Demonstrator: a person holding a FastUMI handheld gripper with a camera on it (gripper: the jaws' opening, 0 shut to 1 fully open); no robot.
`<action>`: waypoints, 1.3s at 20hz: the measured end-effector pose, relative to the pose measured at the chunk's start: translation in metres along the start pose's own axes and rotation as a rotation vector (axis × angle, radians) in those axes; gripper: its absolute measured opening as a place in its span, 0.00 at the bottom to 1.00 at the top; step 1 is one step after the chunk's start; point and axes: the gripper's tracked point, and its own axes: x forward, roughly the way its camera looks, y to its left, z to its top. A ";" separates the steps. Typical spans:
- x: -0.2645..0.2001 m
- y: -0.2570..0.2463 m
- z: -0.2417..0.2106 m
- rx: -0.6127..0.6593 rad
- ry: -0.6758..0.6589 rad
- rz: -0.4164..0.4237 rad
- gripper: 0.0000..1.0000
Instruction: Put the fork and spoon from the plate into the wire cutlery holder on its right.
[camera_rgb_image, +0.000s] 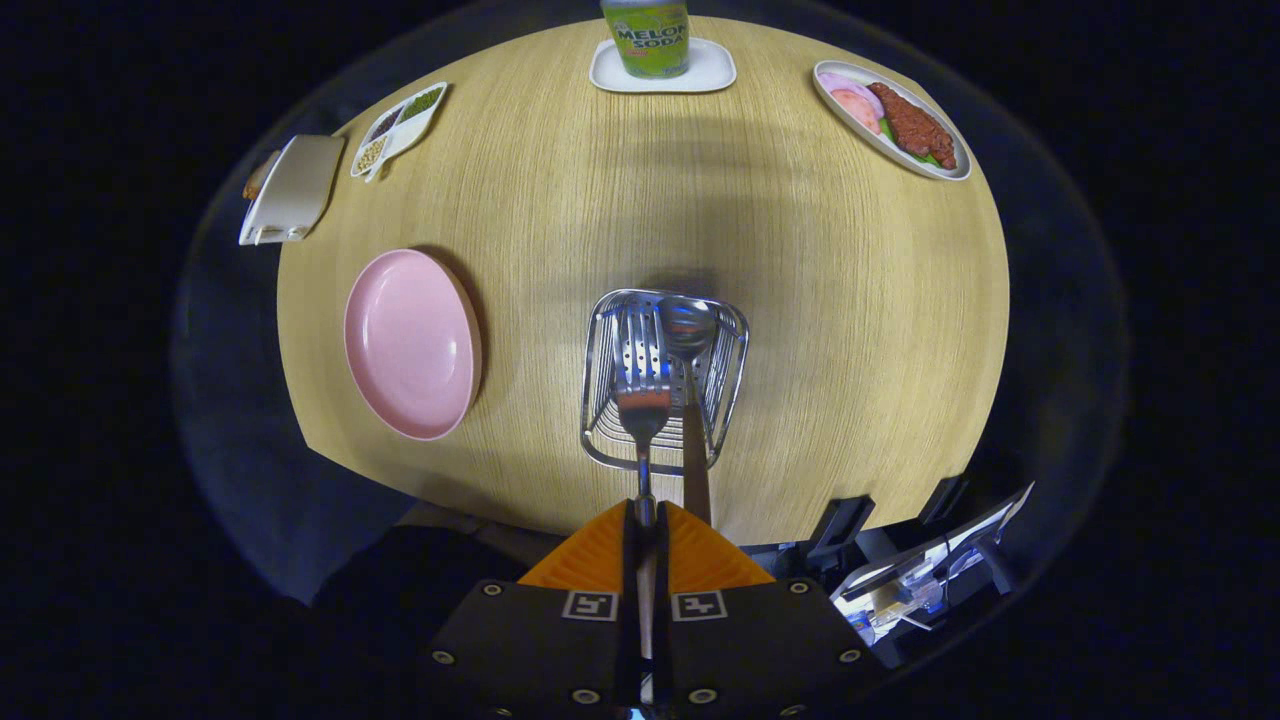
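**Fork held over the holder**

The gripper (645, 520) was clamped on the fork (641, 395), both orange fingers (590, 560) pressed against its handle. The fork's head hung just ahead of them, over the wire cutlery holder (600, 350), perhaps already inside; hard to call from there. The spoon (690, 335) stood in the holder alongside. The pink plate (410, 345) sat left of the holder, well apart.

Gripper (645, 530): one, hand-held, pointing forward and downward. Orange fingers (590, 560) nearly together, pressing from both sides on a fork (641, 400) handle.
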 end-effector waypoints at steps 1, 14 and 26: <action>0.001 0.000 0.001 0.002 0.017 0.002 0.05; -0.032 0.004 0.039 0.097 -0.207 0.044 0.19; -0.210 0.039 0.073 0.151 -1.038 0.183 0.33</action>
